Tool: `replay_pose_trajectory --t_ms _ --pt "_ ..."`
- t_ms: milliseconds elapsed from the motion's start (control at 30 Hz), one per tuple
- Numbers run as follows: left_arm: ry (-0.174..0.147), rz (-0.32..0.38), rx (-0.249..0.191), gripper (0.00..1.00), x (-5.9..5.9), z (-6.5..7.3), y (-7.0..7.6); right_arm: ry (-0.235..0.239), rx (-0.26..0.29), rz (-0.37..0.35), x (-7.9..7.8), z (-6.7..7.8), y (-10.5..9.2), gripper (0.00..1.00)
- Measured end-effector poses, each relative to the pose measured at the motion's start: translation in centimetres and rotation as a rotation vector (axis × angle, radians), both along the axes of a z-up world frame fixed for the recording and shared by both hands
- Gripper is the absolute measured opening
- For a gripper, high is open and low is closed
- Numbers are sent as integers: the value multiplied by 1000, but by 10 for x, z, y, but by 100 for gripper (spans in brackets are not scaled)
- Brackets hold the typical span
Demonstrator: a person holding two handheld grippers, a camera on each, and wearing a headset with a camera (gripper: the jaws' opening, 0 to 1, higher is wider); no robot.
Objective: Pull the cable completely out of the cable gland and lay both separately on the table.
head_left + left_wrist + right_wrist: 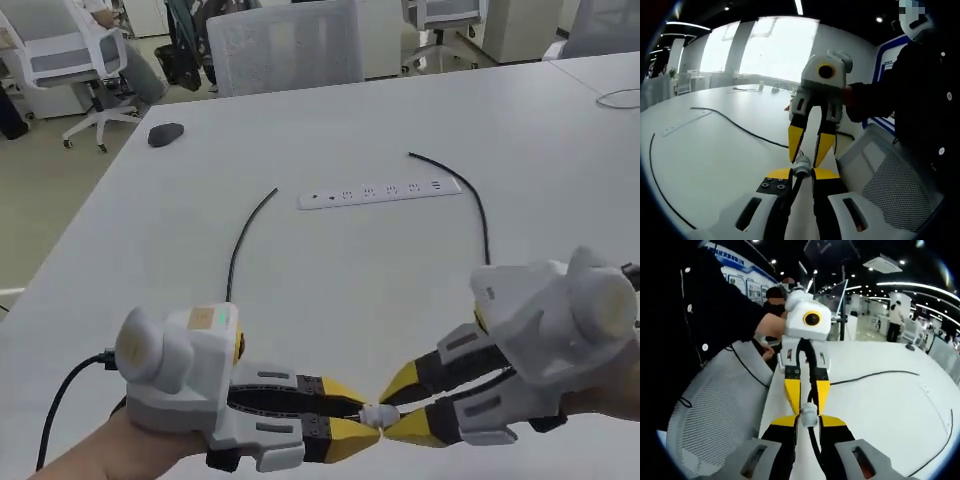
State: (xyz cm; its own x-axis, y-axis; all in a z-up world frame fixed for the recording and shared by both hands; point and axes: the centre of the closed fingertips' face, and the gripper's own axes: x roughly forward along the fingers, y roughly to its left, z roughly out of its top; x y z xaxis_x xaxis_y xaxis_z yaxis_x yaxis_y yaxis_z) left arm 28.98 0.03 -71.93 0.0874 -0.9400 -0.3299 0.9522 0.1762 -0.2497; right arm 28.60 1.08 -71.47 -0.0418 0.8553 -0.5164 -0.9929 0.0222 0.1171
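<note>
Left hand-held gripper (360, 418), lower left of head view, meets right hand-held gripper (393, 412) tip to tip above white worktop (330, 290). White cable gland (378, 415) pinched between both, jaws nearly closed.
Left gripper view: cable gland (801, 164) at own tips, lower centre; black cable (794, 192) runs back between jaws.
Right gripper view: cable gland (809, 415) lower centre, both jaw pairs closed around it.

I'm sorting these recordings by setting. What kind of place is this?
Most likely an open-plan office or meeting area. A large white table carries a power strip and a computer mouse, and office chairs stand along its far side.
</note>
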Motion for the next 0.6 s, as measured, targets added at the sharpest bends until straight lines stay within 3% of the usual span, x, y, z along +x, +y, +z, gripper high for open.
replay_pose_trajectory --t_ms 33,67,100,133,300,467,600 --pt "-8 -9 10 15 -1 -1 0 31 9 -8 0 2 0 14" --pt "-51 -10 15 15 2 0 0 59 20 -17 0 4 0 15" --pt "-69 -23 26 15 1 0 1 77 26 -29 2 5 0 15" --pt "-62 -26 29 15 -1 0 1 68 26 -24 4 5 -1 14" --pt "-102 -41 30 15 -1 5 -1 100 23 -41 8 3 -2 13" --pt "-143 -53 24 15 -1 8 -2 186 39 -63 8 4 -3 14" --pt "-161 -54 23 15 1 10 -2 223 47 -64 6 6 -2 12"
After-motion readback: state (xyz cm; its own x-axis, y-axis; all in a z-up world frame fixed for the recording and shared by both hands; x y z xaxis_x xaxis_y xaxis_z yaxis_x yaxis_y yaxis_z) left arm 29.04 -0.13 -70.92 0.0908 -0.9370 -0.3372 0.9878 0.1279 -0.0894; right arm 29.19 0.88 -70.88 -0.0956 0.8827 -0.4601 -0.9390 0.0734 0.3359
